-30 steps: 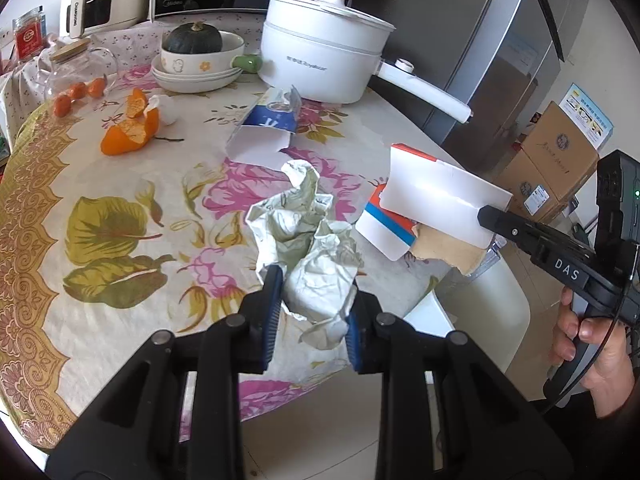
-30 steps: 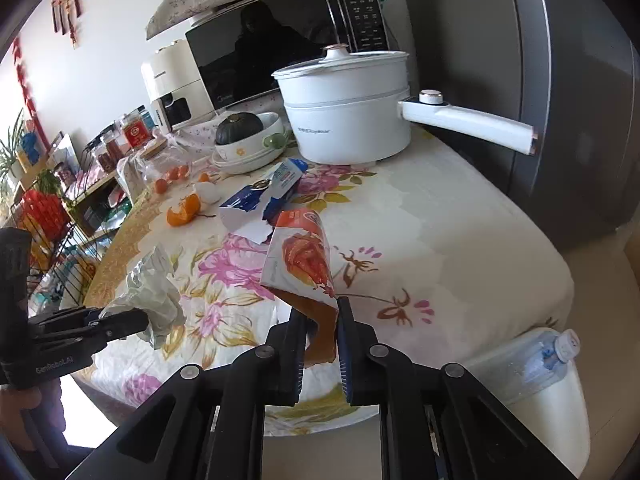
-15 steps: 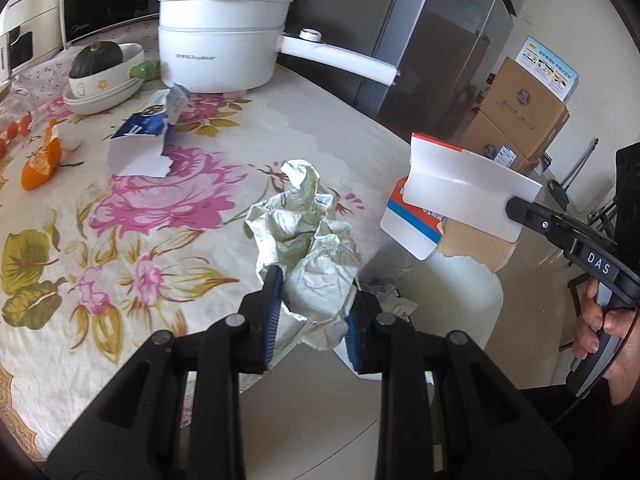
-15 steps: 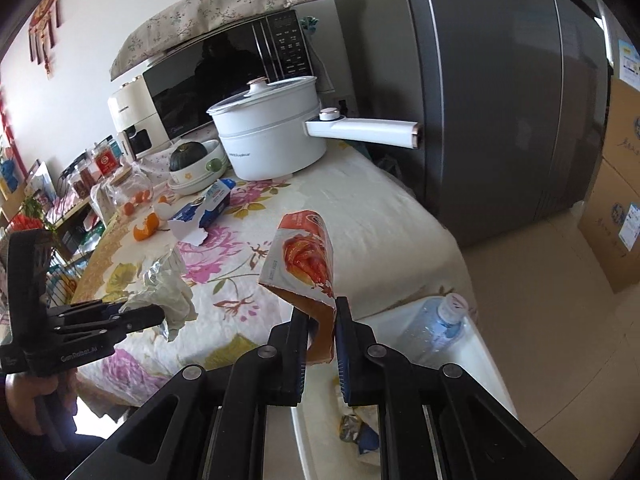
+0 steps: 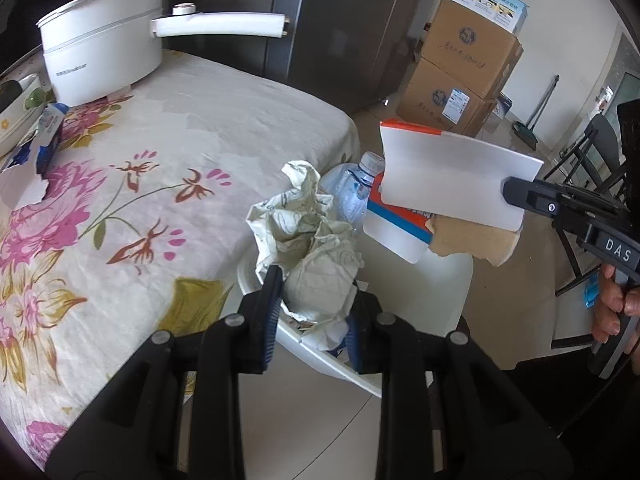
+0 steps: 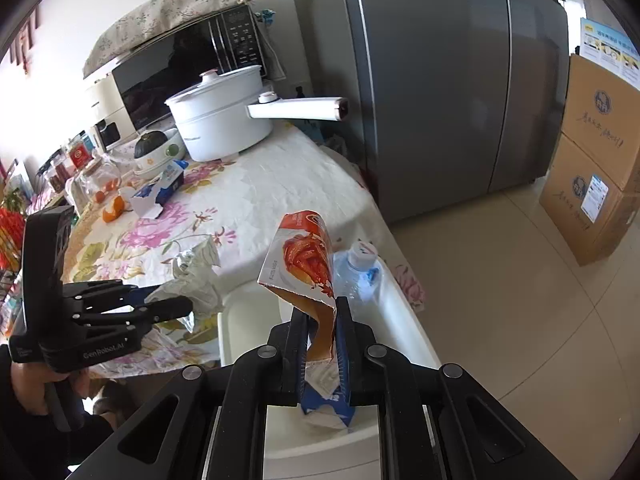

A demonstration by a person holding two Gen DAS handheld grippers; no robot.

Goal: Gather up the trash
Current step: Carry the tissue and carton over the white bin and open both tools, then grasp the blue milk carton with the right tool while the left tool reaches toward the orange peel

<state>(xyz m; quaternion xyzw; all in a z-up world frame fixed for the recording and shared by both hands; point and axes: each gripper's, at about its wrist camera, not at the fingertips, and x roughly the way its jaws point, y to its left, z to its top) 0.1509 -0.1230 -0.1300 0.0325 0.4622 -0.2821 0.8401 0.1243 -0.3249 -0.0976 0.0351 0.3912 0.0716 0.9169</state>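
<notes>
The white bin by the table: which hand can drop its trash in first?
Probably the right. Its hand-held gripper holds the torn orange carton over the white plastic bin. The left hand-held gripper holds the crumpled pale paper at the bin's table-side rim.

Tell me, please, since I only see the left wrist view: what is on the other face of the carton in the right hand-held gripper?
Observer: That face carries a red-orange food picture. The torn carton is clamped by its brown torn end in the right hand-held gripper.
Operator: Thank you. What lies in the bin right beneath it?
Observer: A blue-and-white carton lies in the white bin, just below the fingers.
Operator: Is any trash left farther back on the table?
Observer: Yes, orange peel lies on the table, toward its far end.
</notes>
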